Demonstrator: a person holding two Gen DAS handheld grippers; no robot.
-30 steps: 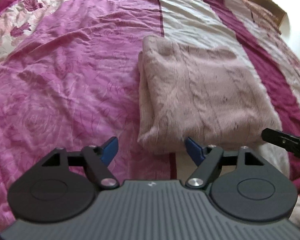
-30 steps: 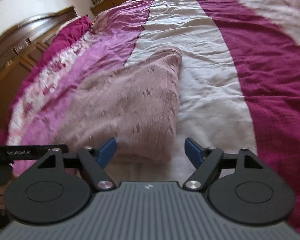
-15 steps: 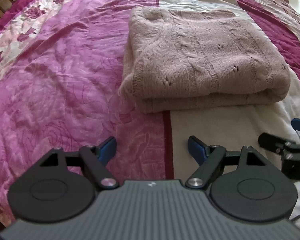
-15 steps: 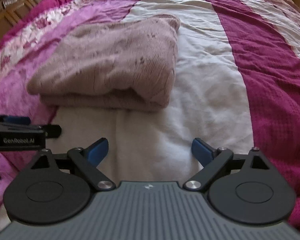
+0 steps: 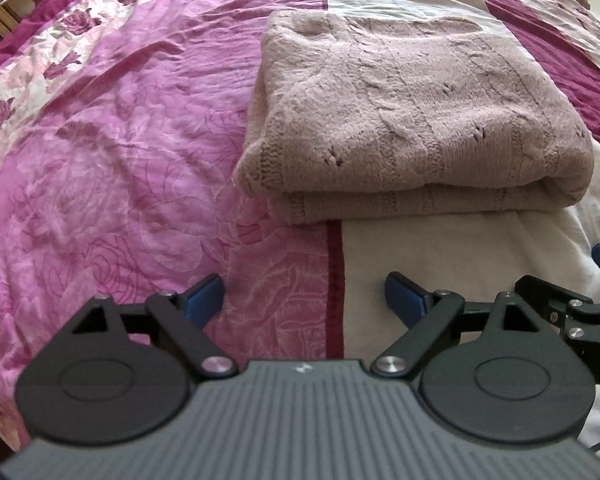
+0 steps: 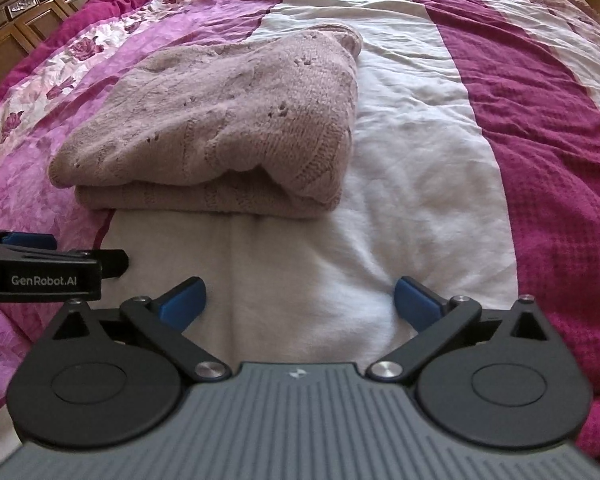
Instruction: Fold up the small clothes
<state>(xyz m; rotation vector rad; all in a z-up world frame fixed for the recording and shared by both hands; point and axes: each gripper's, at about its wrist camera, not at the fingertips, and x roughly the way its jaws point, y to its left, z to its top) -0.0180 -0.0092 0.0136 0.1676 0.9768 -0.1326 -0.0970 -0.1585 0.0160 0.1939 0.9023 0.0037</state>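
A dusty-pink knitted sweater (image 5: 412, 112) lies folded in a flat rectangle on the bed, its layered edge facing me; it also shows in the right wrist view (image 6: 228, 124). My left gripper (image 5: 304, 298) is open and empty, held back from the sweater's near edge over the bedspread. My right gripper (image 6: 300, 304) is open and empty, also back from the sweater, over the white stripe. Each gripper shows at the edge of the other's view: the right one in the left wrist view (image 5: 580, 300), the left one in the right wrist view (image 6: 40, 268).
The bedspread (image 5: 120, 140) has pink floral, white (image 6: 412, 160) and dark magenta (image 6: 548, 168) stripes. A dark wooden headboard and cabinets (image 6: 28, 12) stand at the far left.
Both grippers have pulled back from the sweater toward the near side of the bed and stay open. The sweater lies folded and has not moved.
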